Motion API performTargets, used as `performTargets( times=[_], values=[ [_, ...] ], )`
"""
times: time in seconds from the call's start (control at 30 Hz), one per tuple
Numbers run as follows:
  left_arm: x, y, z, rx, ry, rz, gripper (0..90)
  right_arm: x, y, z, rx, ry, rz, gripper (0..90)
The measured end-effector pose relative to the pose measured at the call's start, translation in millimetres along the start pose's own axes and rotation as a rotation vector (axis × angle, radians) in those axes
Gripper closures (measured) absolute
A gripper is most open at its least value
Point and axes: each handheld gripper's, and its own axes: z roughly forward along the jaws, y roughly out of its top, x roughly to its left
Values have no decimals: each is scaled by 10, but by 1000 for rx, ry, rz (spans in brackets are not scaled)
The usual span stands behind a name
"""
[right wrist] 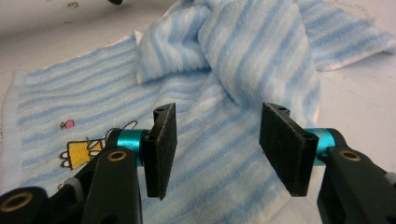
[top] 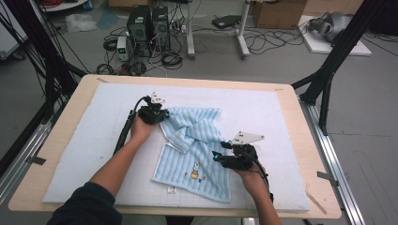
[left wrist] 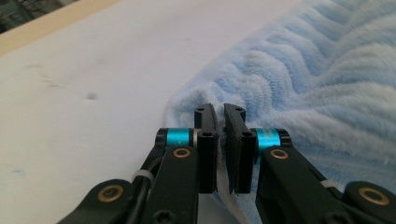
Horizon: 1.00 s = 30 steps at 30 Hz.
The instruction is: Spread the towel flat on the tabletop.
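Note:
A light blue striped towel (top: pixel 192 154) lies crumpled on the white mat, its upper part bunched and folded over, with a small rabbit picture (top: pixel 195 171) near its front edge. My left gripper (top: pixel 162 115) is at the towel's upper left corner. In the left gripper view its jaws (left wrist: pixel 220 109) are shut on the towel's edge (left wrist: pixel 317 79), with fabric pinched between the pads. My right gripper (top: pixel 217 156) hovers at the towel's right side. In the right gripper view it (right wrist: pixel 220 112) stands open above the flat striped cloth (right wrist: pixel 252 51), and nothing is between its pads.
The white padded mat (top: pixel 94 140) covers most of the wooden table (top: pixel 51 154). Black frame poles stand at both far corners. Computer towers (top: pixel 148 23) and cables sit on the floor beyond the table.

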Motion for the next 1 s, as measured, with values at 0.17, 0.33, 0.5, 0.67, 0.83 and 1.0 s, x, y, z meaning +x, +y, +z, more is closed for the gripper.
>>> performTargets(
  times=[0.17, 0.33, 0.5, 0.67, 0.83, 1.0],
  values=[
    [297, 112, 86, -35, 85, -39, 836, -25, -12, -7, -8, -7, 9, 457],
    [445, 132, 103, -45, 107, -92, 808, -36, -18, -19, -10, -20, 13, 457],
    [480, 142, 21, -109, 36, -231, 388, -60, -30, -12, -9, -34, 21, 446],
    [478, 126, -127, -154, -24, -251, 322, -82, -30, -22, -14, -59, 19, 450],
    [485, 65, -340, -188, -59, -227, 324, -195, 7, -21, -29, -118, 44, 456],
    [437, -6, -460, -190, -83, -210, 335, -409, 214, 112, -47, -172, 63, 475]
  ],
)
